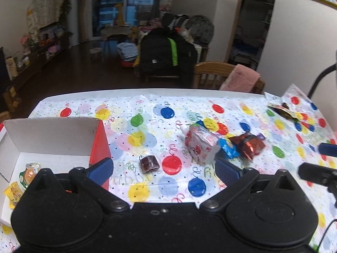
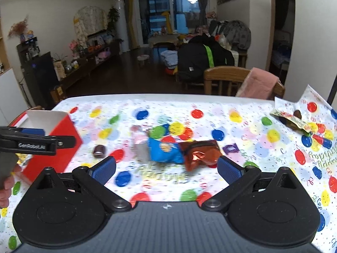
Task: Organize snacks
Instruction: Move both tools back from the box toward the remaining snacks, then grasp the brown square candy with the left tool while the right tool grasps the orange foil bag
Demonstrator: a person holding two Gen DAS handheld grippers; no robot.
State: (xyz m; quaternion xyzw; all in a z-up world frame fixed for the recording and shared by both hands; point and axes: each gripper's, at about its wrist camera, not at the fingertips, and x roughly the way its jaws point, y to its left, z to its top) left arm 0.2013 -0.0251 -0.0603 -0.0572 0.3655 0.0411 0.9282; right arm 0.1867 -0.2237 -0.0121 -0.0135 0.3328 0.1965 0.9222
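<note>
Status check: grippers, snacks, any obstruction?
Left gripper and right gripper open, empty. Two snacks in box; brown candy, pouch, blue packet on table. Nothing blocking.

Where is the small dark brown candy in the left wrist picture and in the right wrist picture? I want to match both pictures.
Left wrist view: the small dark brown candy lies low in the middle, on the tablecloth, right of the red box.
Right wrist view: the candy lies left of the middle, between the red box and the blue packet.
Shared landmark: the red box, to the left of the candy in both views.
</note>
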